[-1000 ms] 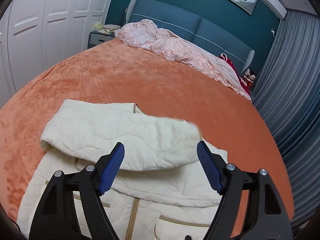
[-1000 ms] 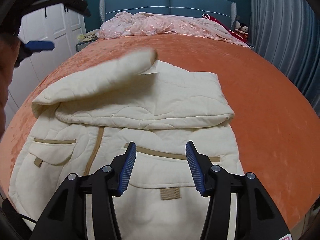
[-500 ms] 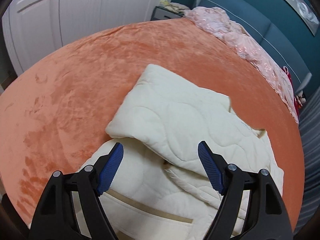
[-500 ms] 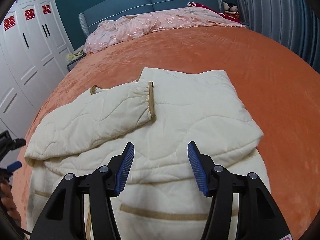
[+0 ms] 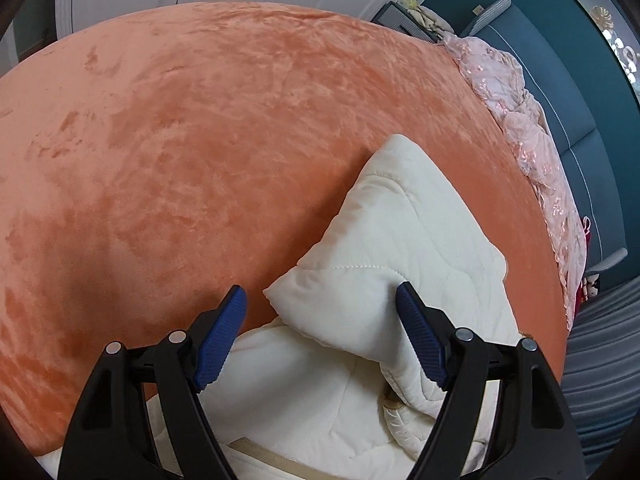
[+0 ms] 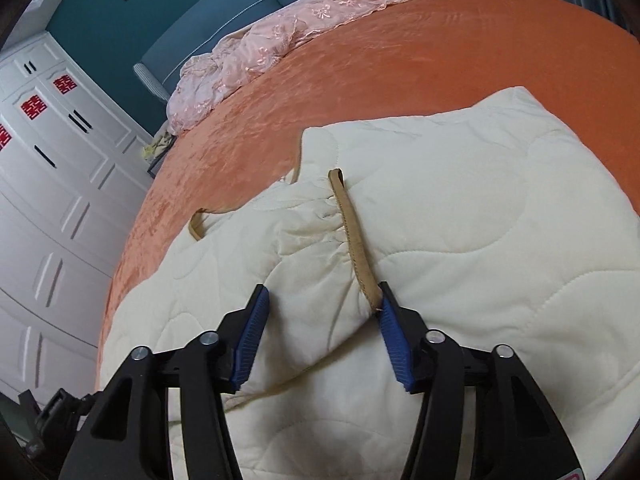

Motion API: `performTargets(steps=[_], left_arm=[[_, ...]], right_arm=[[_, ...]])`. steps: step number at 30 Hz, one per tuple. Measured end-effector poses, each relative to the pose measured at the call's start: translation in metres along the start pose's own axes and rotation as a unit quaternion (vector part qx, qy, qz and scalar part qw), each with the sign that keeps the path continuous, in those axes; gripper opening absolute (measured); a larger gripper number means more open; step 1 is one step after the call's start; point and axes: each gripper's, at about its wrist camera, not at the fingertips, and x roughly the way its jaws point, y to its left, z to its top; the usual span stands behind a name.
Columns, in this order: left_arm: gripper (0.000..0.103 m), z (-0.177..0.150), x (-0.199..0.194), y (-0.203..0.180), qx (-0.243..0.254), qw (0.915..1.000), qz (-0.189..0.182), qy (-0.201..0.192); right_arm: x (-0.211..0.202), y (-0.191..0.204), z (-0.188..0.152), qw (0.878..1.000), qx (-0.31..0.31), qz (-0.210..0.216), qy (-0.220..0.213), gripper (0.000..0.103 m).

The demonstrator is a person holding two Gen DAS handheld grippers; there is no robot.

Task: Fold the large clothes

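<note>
Jacket [image 6: 460, 240] on orange bed [image 5: 200, 140], soft & puffy, prob light. Both grippers spread wide: left gripper [image 5: 320, 340] by corner at 12, right gripper [image 6: 320, 336] over tan cuff [image 6: 354, 236]. Grab there.

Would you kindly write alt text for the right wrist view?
The open right gripper hovers over a cream quilted jacket on an orange bedspread, its fingers straddling a folded sleeve's tan-trimmed cuff. Behind lie a pink coverlet, a blue headboard and white wardrobes.
</note>
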Motion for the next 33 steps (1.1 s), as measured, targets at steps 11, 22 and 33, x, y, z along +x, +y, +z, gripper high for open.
performTargets(steps=[11, 22, 33], left_arm=[[0.069, -0.018, 0.008, -0.022, 0.082, 0.9964, 0.023, -0.001], [0.061, -0.043, 0.031, -0.045, 0.188, 0.9750, 0.114, -0.029], [0.065, -0.059, 0.047, -0.049, 0.241, 0.9575, 0.147, -0.060]], right_arm=[[-0.101, -0.005, -0.003, 0.977, -0.140, -0.114, -0.111, 0.012], [-0.055, -0.036, -0.029, 0.969, -0.164, -0.181, -0.031, 0.012], [-0.034, -0.052, -0.038, 0.973, -0.152, -0.175, -0.008, 0.015]])
